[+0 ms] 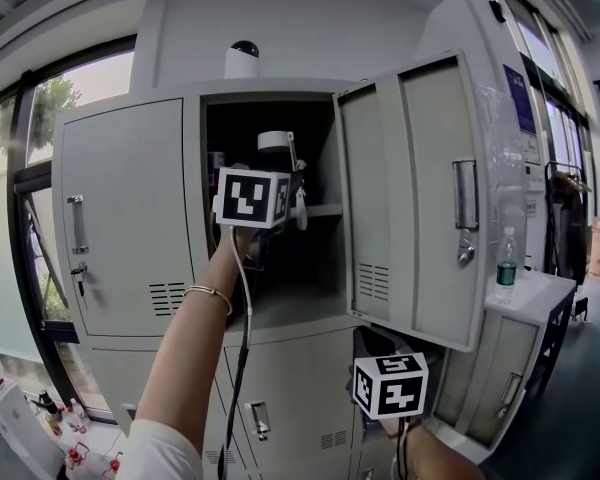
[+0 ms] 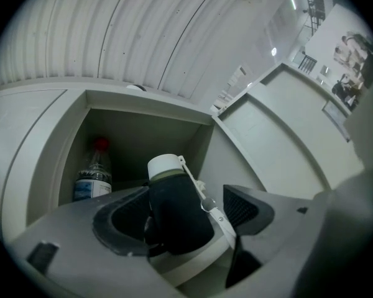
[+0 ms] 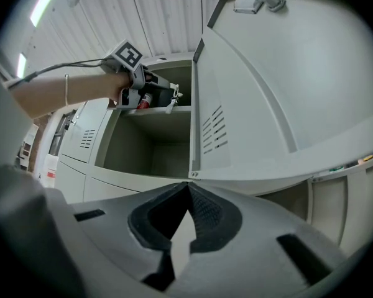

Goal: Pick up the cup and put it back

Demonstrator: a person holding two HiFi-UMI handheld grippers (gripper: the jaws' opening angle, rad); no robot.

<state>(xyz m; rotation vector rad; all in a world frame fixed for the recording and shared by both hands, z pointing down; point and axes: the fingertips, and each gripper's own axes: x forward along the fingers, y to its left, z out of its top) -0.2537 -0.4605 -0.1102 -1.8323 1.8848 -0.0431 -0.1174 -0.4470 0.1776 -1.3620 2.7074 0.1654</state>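
Reaching into the locker [image 1: 270, 90], my left tool [image 2: 185, 198] gapes wide around the cup [image 2: 173, 219] on the locker's shelf [image 1: 322, 210]; my right tool [image 3: 186, 188], below the locker's door [image 1: 410, 198], is closed, empty.

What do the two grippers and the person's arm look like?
The left gripper and right gripper have pale grey bodies with dark textured pads. Each carries a white cube with black square markers. A thin cable hangs from the left one. The left arm wears a slim bracelet and a white sleeve.
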